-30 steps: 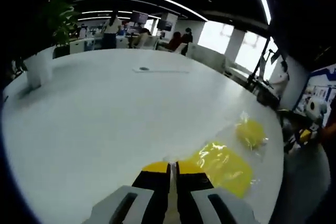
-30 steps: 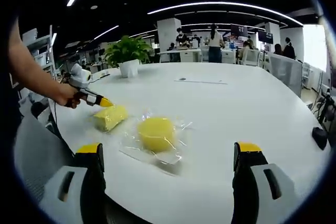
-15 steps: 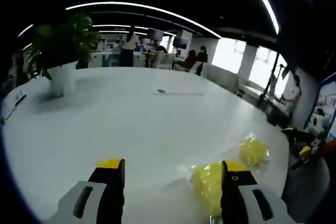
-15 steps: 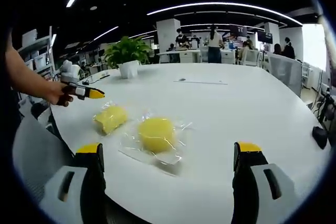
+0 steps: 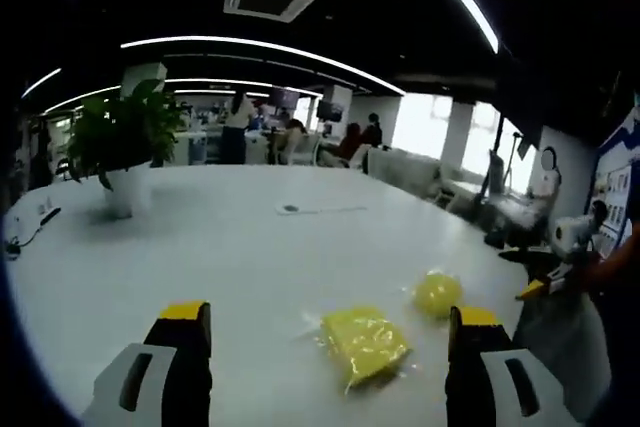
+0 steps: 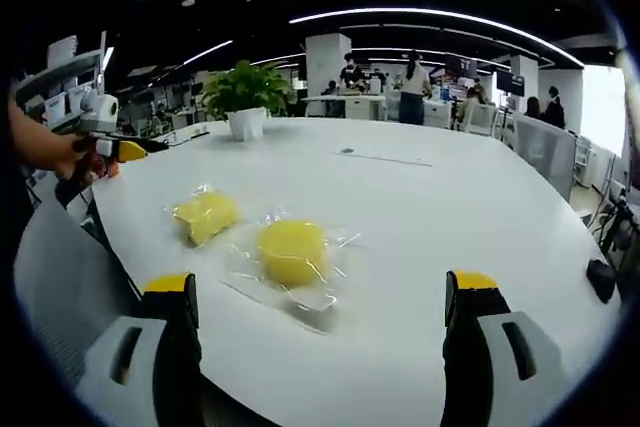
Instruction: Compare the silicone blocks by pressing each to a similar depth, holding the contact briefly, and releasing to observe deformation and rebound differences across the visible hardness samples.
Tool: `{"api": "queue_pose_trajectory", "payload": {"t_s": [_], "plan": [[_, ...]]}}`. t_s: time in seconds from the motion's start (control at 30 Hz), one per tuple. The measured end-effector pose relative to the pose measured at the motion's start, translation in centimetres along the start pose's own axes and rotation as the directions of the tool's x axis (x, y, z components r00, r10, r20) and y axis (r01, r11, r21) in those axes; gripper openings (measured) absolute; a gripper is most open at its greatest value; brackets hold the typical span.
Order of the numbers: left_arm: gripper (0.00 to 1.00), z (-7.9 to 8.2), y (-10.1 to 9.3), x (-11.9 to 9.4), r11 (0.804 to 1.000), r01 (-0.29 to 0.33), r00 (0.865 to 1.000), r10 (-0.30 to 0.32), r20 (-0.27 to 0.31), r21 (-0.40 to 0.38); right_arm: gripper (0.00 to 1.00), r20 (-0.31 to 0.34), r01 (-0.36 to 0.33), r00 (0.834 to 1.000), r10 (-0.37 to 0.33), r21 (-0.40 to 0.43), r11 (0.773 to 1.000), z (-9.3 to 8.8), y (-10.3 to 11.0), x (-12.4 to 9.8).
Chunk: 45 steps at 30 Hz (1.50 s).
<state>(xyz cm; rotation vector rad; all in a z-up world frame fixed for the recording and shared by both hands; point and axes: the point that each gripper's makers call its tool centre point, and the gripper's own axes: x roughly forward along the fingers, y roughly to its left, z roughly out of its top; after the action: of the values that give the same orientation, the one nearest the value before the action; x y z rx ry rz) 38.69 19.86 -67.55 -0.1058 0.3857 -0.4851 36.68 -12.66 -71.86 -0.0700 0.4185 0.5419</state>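
Two yellow silicone blocks in clear bags lie on the white table [image 6: 450,207]. The squarish block [image 5: 365,342] is just ahead of my left gripper [image 5: 330,315], which is open, held above the table and touching nothing. The round block [image 5: 437,292] lies beyond it to the right. In the right gripper view the round block [image 6: 290,250] sits ahead of my open right gripper [image 6: 321,282], left of centre, with the squarish block [image 6: 205,214] further left. The left gripper [image 6: 120,149] is seen at the far left in a hand [image 6: 60,152], back from both blocks.
A potted plant [image 6: 240,97] stands at the table's far side, with a flat sheet [image 6: 385,157] near the middle. A dark object [image 6: 600,277] sits by the right table edge. A grey chair [image 6: 60,287] is at the near left. People and desks fill the background.
My left gripper went from shut by the squarish block to open, and has drawn up and back from it. The right gripper has stayed open and nearly still.
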Motion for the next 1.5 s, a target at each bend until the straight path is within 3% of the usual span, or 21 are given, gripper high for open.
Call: {"api": "queue_pose_trajectory", "payload": {"t_s": [0.07, 0.13, 0.2, 0.27, 0.4, 0.5, 0.6, 0.67, 0.7, 0.77, 0.83, 0.93, 1.07, 1.1, 1.13, 1.17, 1.2, 1.27, 1.37, 1.47, 1.5], "plan": [[1.00, -0.8, -0.2, -0.8, 0.999, -0.033, 0.999, 0.034, 0.030, -0.037, 0.96, 0.010, -0.006, 1.000, 0.006, -0.007, 1.000, 0.3, 0.2, 0.0], [1.00, -1.8, -0.8, -1.3, 0.999, -0.038, 0.999, 0.039, 0.030, -0.026, 0.96, 0.015, -0.023, 1.000, 0.023, -0.019, 1.000, 0.3, 0.5, 0.1], [1.00, -2.7, -1.7, -2.2, 0.999, -0.032, 0.997, 0.033, 0.070, -0.014, 0.96, 0.015, -0.022, 1.000, 0.022, -0.013, 1.000, 0.3, 0.5, 0.0], [1.00, -3.5, -2.4, -2.5, 0.997, -0.019, 0.999, 0.022, 0.038, -0.076, 0.96, 0.019, -0.017, 1.000, 0.017, -0.012, 1.000, 0.4, 0.3, 0.0], [1.00, -3.0, -3.4, -3.0, 0.999, -0.014, 0.997, 0.016, 0.074, -0.036, 0.96, 0.008, -0.023, 1.000, 0.023, -0.001, 1.000, 0.1, 0.4, 0.2], [1.00, -3.4, -3.5, -2.7, 0.999, -0.011, 0.998, 0.013, 0.062, -0.033, 0.96, 0.010, -0.034, 0.999, 0.035, -0.014, 0.999, 0.2, 0.6, 0.2], [1.00, -3.6, -3.2, -2.6, 0.999, -0.024, 0.997, 0.022, 0.070, 0.022, 0.96, 0.014, -0.021, 1.000, 0.021, 0.004, 1.000, 0.2, 0.3, 0.2], [1.00, -4.5, -2.9, -2.5, 0.999, -0.033, 0.999, 0.033, 0.023, -0.037, 0.96, 0.039, 0.010, 0.999, -0.010, -0.008, 1.000, 0.8, -0.2, -0.1], [1.00, -4.6, -2.5, -2.5, 0.998, -0.059, 0.998, 0.059, 0.000, -0.023, 0.97, 0.089, 0.030, 0.996, -0.028, -0.027, 0.999, 1.7, -0.5, -0.2], [1.00, -3.8, -2.0, -2.8, 0.994, -0.086, 0.996, 0.083, 0.046, 0.067, 0.96, 0.065, -0.004, 0.998, 0.004, 0.001, 1.000, 1.2, 0.2, -0.1], [1.00, -4.1, -1.9, -3.1, 0.990, -0.098, 0.995, 0.095, 0.034, 0.099, 0.96, 0.044, -0.004, 0.999, 0.003, 0.010, 1.000, 0.9, 0.4, 0.1], [1.00, -5.0, -1.9, -2.9, 0.997, -0.069, 0.998, 0.069, 0.004, 0.019, 0.97, 0.053, -0.017, 0.998, 0.018, -0.018, 1.000, 1.1, 0.9, 0.2], [1.00, -4.5, -2.4, -2.8, 0.998, -0.055, 0.998, 0.054, 0.025, 0.042, 0.97, 0.028, -0.027, 0.999, 0.027, -0.005, 1.000, 0.4, 0.8, 0.3], [1.00, -4.7, -2.4, -2.9, 0.997, -0.055, 0.998, 0.054, 0.025, 0.051, 0.97, 0.042, -0.025, 0.999, 0.025, 0.004, 1.000, 0.4, 0.9, 0.3], [1.00, -5.1, -2.1, -2.8, 0.995, -0.062, 0.998, 0.061, 0.024, 0.078, 0.97, 0.014, -0.031, 0.999, 0.031, -0.009, 0.999, -0.2, 1.2, 0.5], [1.00, -5.4, -1.7, -2.9, 0.995, -0.074, 0.997, 0.074, -0.007, -0.068, 0.96, 0.011, -0.029, 1.000, 0.029, 0.016, 0.999, 0.0, 1.0, 0.5], [1.00, -5.1, -1.3, -3.0, 0.990, -0.088, 0.996, 0.090, 0.012, -0.114, 0.97, 0.048, -0.026, 0.999, 0.025, 0.027, 0.999, 0.6, 0.9, 0.4], [1.00, -4.7, -0.1, -3.4, 0.986, -0.127, 0.990, 0.133, 0.049, -0.109, 0.97, 0.026, -0.018, 1.000, 0.017, 0.024, 1.000, 0.2, 0.8, 0.2], [1.00, -4.5, -1.0, -3.2, 0.992, -0.095, 0.993, 0.101, 0.061, -0.086, 0.97, 0.011, -0.022, 1.000, 0.022, 0.014, 1.000, -0.1, 0.9, 0.4], [1.00, -5.7, -1.7, -2.8, 0.989, -0.059, 0.998, 0.060, 0.002, -0.133, 0.97, -0.002, -0.055, 0.999, 0.055, 0.039, 0.998, -0.4, 1.5, 0.4], [1.00, -5.7, -1.8, -2.7, 0.991, -0.055, 0.998, 0.056, 0.005, -0.124, 0.96, -0.007, -0.048, 0.999, 0.049, 0.025, 0.999, -0.4, 1.5, 0.4]]}}
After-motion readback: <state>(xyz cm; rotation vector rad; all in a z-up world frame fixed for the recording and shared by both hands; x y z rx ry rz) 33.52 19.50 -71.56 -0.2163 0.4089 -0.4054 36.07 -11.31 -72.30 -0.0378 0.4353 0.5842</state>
